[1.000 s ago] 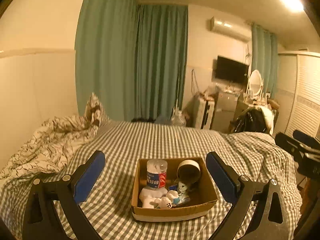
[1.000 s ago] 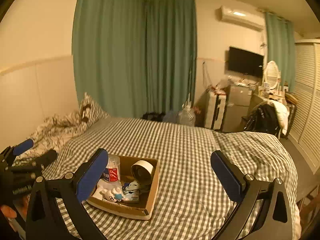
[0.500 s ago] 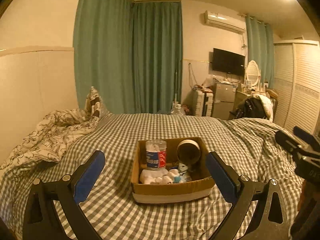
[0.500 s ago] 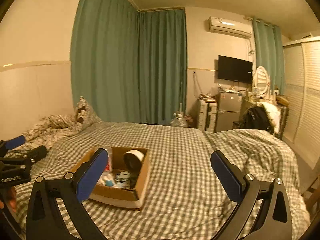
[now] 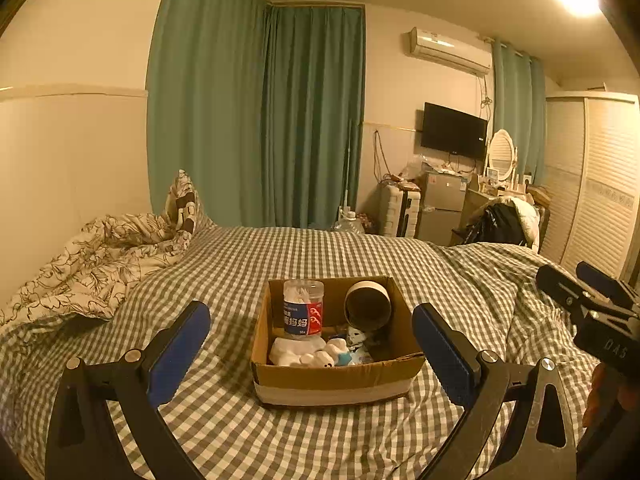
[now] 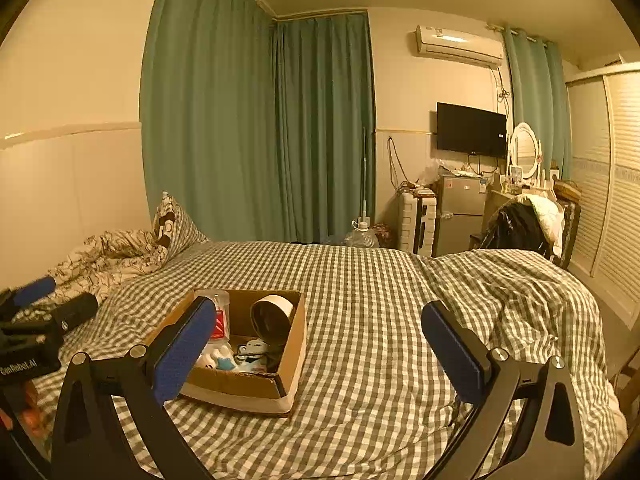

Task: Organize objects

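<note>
Both tools gape level above the bed; left tool (image 5: 311,344) faces the cardboard box (image 5: 336,380).

A box (image 5: 336,380) was set on the bed (image 5: 248,264). In the box, a jar (image 5: 303,309) stood left of a tape roll (image 5: 368,304). Small toys (image 5: 320,356) were laid in front.
</note>
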Demonstrator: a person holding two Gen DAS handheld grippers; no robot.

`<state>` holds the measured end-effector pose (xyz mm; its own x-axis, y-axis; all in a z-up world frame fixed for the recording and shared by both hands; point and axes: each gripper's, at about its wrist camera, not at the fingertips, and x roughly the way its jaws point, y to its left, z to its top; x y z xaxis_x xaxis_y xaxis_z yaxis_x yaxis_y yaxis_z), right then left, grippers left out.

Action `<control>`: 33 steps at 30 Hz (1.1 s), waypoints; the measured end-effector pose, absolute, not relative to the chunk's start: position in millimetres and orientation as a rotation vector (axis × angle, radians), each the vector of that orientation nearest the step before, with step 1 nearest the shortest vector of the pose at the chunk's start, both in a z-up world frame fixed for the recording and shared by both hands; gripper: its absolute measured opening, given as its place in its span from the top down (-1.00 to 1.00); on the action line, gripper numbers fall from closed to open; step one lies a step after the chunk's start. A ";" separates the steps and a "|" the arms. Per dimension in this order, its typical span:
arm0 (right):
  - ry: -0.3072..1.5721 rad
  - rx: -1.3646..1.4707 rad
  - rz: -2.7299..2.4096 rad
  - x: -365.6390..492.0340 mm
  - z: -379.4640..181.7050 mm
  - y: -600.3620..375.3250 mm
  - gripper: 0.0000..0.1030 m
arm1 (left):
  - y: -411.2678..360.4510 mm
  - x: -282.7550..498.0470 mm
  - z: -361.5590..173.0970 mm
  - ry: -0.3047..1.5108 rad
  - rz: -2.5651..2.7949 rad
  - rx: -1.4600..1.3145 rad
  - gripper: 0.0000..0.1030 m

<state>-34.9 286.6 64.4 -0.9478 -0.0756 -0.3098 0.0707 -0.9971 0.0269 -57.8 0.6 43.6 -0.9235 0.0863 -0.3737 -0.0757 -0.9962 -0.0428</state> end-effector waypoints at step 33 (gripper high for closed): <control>-0.016 0.506 -3.034 -36.7 64.5 282.1 -0.99 | 5.5 -59.9 41.4 -0.005 3.003 -0.620 -1.00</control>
<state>-36.7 282.1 64.5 -0.9437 -0.0666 -0.3241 0.0632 -0.9978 0.0209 -59.9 5.5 41.4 -0.9155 0.0746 -0.3954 -0.0734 -0.9971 -0.0183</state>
